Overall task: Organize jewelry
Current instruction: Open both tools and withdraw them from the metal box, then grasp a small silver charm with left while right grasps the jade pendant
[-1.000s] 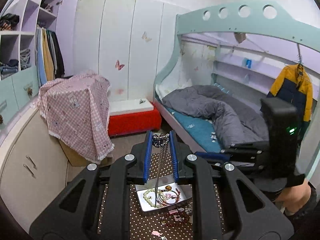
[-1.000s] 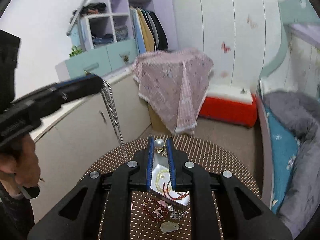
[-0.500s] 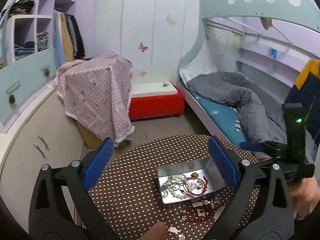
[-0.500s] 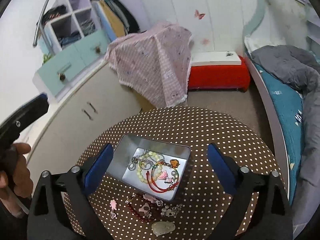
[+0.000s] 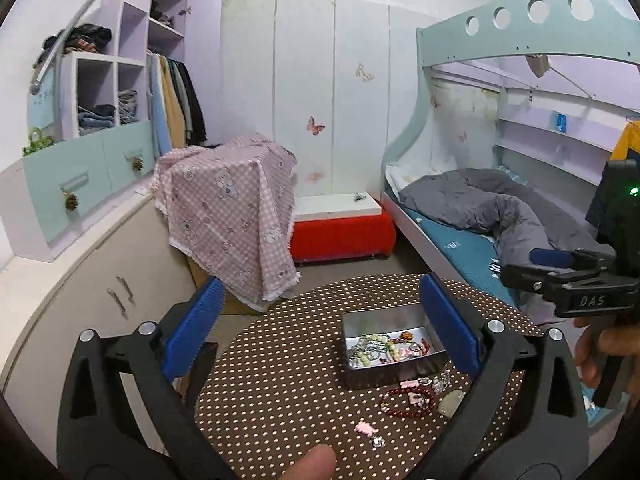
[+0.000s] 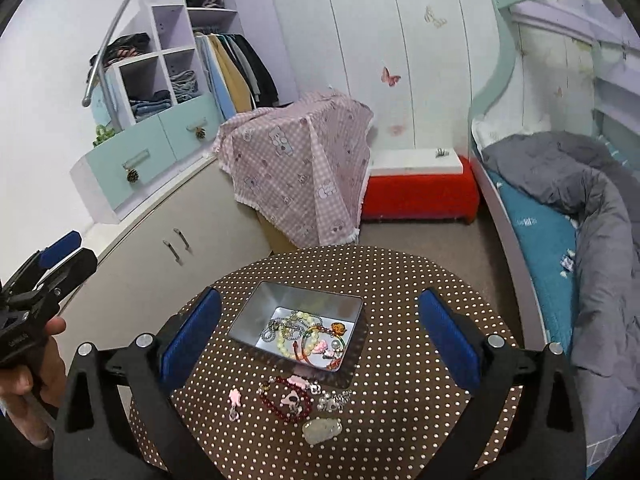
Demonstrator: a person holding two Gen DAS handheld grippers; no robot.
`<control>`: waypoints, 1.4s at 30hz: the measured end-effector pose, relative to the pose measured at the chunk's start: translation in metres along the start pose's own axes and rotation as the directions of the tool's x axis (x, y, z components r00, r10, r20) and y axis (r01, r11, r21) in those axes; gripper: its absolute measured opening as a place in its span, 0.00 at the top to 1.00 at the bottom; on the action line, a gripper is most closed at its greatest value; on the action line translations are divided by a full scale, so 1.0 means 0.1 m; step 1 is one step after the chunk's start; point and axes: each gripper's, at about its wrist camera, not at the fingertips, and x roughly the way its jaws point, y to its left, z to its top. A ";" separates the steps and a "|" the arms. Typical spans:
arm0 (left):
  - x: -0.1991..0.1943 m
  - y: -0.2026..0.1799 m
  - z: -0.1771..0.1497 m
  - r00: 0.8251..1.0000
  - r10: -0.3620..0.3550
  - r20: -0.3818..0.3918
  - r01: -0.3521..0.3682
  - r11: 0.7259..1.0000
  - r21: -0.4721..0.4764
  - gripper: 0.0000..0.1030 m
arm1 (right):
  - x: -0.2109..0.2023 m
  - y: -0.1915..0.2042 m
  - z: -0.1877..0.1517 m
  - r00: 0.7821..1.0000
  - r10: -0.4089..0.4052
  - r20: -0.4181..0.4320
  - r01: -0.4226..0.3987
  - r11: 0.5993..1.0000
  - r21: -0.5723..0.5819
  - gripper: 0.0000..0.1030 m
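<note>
Bedroom furniture rings a small round table point(image 6: 400, 280) covered in brown polka-dot cloth, and on it, toward the far left of centre, sits an open metal tin point(image 6: 256, 312) holding beads, chains and a red cord in one loose tangle. More pieces lie on the cloth between the tin and the table's near edge: a dark red bead bracelet point(image 6: 286, 402), a pink charm point(image 6: 235, 398), a silver link piece point(image 6: 334, 400) and a pale stone pendant point(image 6: 322, 429).

Both claws stand wide apart with nothing between their pads. The right gripper point(image 6: 320, 340) hangs over the tin and the loose pieces; the left gripper point(image 5: 320, 324) looks at the same spot from the other side, the tin point(image 5: 384, 316) partly behind its right pad.

The loose pieces lie close together, some touching, so a closing pinch may catch two at once or drag a neighbour across the cloth. The pendant and charm lie flat and low, and pads may slide over them or nudge them toward the near edge. Anything dropped in the tin would likely knot with the tangle there. With both tools aimed at one small patch, they could also bump.
</note>
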 end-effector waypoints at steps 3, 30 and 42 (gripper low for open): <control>-0.15 0.02 -0.05 1.000 0.008 0.018 -0.008 1.000 -0.015 0.06 | -0.12 0.02 -0.04 1.000 0.000 0.028 0.000 1.000 -0.004 0.08; -0.02 -0.07 -1.17 0.983 0.021 -0.184 -0.036 0.996 -0.082 0.06 | -0.20 0.01 -0.95 0.999 -0.042 -0.030 0.042 0.999 -0.017 0.08; 0.50 -0.24 -1.55 0.938 0.018 -0.347 -0.041 0.997 -0.059 0.06 | 0.07 -0.05 -1.20 0.992 -0.048 -0.117 0.046 0.999 -0.015 0.08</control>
